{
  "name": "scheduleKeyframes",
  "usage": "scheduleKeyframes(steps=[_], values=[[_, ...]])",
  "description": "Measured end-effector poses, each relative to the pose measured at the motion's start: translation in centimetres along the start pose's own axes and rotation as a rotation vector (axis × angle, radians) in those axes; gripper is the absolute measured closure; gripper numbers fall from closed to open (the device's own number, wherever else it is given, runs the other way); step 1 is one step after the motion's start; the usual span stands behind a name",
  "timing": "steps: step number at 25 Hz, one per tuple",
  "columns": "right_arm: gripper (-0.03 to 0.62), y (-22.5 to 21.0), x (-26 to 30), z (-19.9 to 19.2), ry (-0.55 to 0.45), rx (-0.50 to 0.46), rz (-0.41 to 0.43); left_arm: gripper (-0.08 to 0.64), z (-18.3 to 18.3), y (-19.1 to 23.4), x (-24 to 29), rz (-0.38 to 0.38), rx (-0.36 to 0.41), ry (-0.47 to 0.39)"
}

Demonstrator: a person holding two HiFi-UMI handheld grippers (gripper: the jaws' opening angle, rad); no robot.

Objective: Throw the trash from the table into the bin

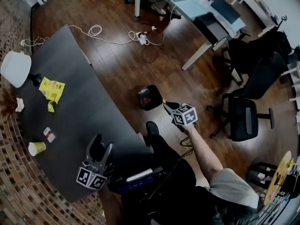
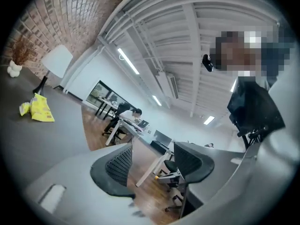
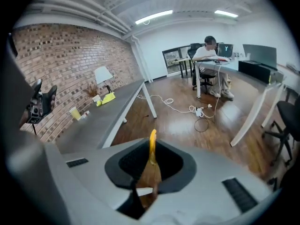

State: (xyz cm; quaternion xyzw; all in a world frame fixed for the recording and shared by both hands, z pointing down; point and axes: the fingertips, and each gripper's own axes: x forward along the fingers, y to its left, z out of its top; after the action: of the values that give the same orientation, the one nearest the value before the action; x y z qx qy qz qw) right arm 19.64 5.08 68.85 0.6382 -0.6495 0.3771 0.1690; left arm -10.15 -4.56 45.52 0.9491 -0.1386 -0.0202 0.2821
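Right gripper view: your right hand-held gripper (image 3: 150,158) pinches a yellow-brown scrap (image 3: 150,172). Delivery step, judged; next, centre above the bin (image 1: 150,97) and release. Left hand-held gripper (image 2: 152,165) spread, empty.

Matt grey table (image 1: 79,97) beside glossy wooden floor (image 1: 122,64)

white lamp (image 1: 15,68): upright | white cable (image 1: 95,30): looped on wood floor (image 1: 140,74) | black office chair (image 1: 243,118) | grey desk (image 1: 192,11)

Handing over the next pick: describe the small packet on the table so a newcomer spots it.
On the dark table, beside the brick wall, find the yellow paper cup. The packet lies flat beyond it, towards the yellow bag: small, white and red, where its neighbours are yellow.
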Motion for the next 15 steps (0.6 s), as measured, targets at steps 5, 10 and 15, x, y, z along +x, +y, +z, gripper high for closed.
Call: scheduleKeyframes(steps=[5,10,15], values=[[0.548,-5.2,4.2,-1.7,0.06,-0.023,0.07,0.29,-3.0,-4.5,8.3,-0.004,0.033,0.107],[0.545,-6.2,8.0,-0.9,0.104,-0.134,0.109,0.29,-4.6,-6.1,13.3,-0.005,0.023,0.159],[0.502,-6.7,10.1,-0.9,0.154,-0.185,0.092,0.29,-4.7,-6.0,15.4,0.014,0.005,0.156]])
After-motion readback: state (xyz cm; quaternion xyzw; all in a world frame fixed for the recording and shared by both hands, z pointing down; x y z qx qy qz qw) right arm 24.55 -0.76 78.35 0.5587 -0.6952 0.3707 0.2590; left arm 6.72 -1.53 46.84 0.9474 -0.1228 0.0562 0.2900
